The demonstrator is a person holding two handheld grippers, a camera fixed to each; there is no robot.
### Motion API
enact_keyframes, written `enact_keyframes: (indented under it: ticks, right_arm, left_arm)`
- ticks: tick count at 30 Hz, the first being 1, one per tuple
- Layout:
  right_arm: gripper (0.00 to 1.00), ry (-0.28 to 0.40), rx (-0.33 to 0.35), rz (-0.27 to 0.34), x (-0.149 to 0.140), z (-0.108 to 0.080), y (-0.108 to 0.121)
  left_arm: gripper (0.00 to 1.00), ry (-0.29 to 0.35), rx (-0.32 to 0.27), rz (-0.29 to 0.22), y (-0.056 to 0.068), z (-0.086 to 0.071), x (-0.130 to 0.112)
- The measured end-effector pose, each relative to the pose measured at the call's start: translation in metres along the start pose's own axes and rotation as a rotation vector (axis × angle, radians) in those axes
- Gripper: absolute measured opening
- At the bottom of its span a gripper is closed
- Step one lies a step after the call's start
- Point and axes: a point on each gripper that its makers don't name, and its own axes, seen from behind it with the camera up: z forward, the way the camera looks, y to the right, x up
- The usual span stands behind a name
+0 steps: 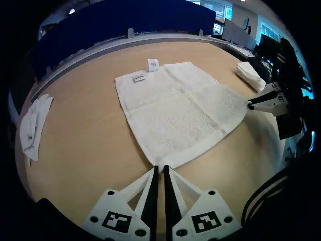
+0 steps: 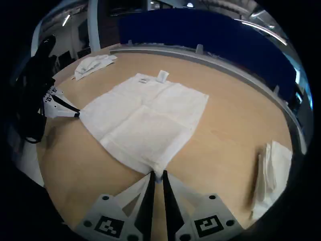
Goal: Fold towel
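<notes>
A white towel (image 1: pixel 176 108) lies spread flat on the wooden table (image 1: pixel 88 136), with a label (image 1: pixel 152 64) standing up at its far edge. My left gripper (image 1: pixel 160 168) is at the near corner in the left gripper view, fingers pinched together on that corner. In that view the right gripper (image 1: pixel 249 105) grips the towel's right-hand corner. In the right gripper view the towel (image 2: pixel 148 116) spreads away from my right gripper (image 2: pixel 157 175), which is shut on its near corner. The left gripper (image 2: pixel 78 114) holds the corner at the left there, with a dark sleeve behind it.
A crumpled white cloth (image 1: pixel 34 124) lies near the table's left edge and a folded towel (image 1: pixel 250 75) at the far right. In the right gripper view the crumpled cloth (image 2: pixel 93 64) and folded towel (image 2: pixel 275 170) also show. A blue partition (image 1: pixel 120 20) lines the far edge.
</notes>
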Motion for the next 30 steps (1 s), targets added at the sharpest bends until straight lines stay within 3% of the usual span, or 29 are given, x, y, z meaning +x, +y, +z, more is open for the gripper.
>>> enact_keyframes:
  ticks: [14, 30]
  right_arm:
    - [0.14, 0.023, -0.002, -0.057, 0.030, -0.051, -0.007]
    - [0.14, 0.022, 0.001, -0.097, 0.044, -0.104, -0.019]
  left_arm:
    - [0.10, 0.046, 0.003, -0.076, 0.008, -0.051, 0.021]
    - [0.10, 0.055, -0.032, -0.127, 0.032, -0.110, 0.024]
